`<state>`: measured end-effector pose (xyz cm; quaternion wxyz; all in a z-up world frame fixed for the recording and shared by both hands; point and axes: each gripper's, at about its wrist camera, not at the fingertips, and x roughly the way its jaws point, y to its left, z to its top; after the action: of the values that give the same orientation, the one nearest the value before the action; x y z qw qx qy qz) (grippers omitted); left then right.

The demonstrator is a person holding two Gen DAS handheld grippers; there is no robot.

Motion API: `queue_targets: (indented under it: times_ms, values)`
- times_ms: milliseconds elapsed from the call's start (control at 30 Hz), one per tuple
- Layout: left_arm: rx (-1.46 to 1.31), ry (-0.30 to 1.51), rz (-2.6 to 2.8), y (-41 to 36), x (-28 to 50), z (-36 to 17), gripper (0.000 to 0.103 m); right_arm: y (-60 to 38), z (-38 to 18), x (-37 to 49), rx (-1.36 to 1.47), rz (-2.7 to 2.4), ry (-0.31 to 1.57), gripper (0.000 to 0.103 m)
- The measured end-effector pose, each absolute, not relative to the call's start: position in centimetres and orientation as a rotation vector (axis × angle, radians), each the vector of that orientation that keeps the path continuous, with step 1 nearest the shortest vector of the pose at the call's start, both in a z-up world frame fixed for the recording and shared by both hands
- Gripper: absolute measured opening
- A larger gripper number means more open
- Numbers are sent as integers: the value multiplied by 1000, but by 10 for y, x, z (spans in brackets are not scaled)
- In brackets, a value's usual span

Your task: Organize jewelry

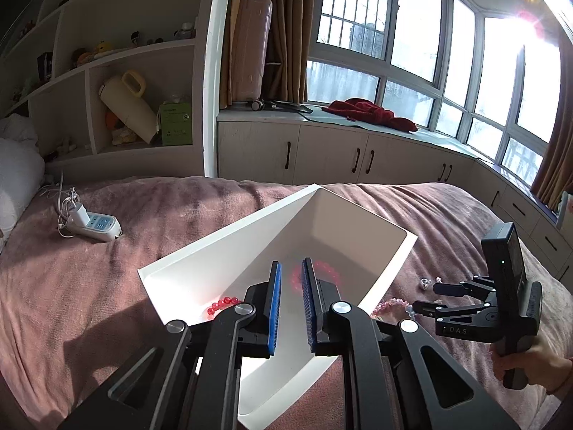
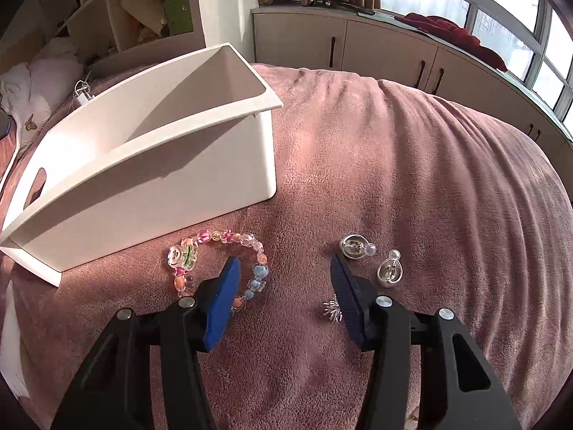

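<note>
A white box (image 1: 365,236) sits on the pink blanket, and red bead bracelets (image 1: 222,304) lie inside it, partly hidden by my fingers. My left gripper (image 1: 290,272) hovers over the box, shut with nothing between its pads. In the right wrist view my right gripper (image 2: 284,263) stands open just above the blanket, holding nothing. A multicoloured bead bracelet (image 2: 215,238) lies by its left finger, beside the box (image 2: 143,165). Two silver earrings (image 2: 352,247) (image 2: 388,272) and a small spiky silver piece (image 2: 331,310) lie by its right finger. The left wrist view shows the right gripper (image 1: 424,296), held by a hand (image 1: 530,362).
The blanket (image 2: 412,150) covers a bed. A power strip with a charger (image 1: 96,227) lies far left near a white pillow (image 1: 18,179). Behind the bed are shelves (image 1: 125,107), low cabinets (image 1: 322,154) and a window seat with a red cloth (image 1: 369,111).
</note>
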<state>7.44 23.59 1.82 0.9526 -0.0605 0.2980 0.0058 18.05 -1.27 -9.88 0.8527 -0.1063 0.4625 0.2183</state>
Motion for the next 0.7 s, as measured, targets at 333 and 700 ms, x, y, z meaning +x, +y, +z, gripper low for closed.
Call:
queue_targets:
  times_ms: [333, 700]
  values:
    - [-129, 624, 40, 240, 76, 5, 22, 1, -125, 176, -285, 484, 999, 13]
    - [-138, 615, 77, 248, 73, 5, 37, -26, -52, 173, -154, 522, 892, 10]
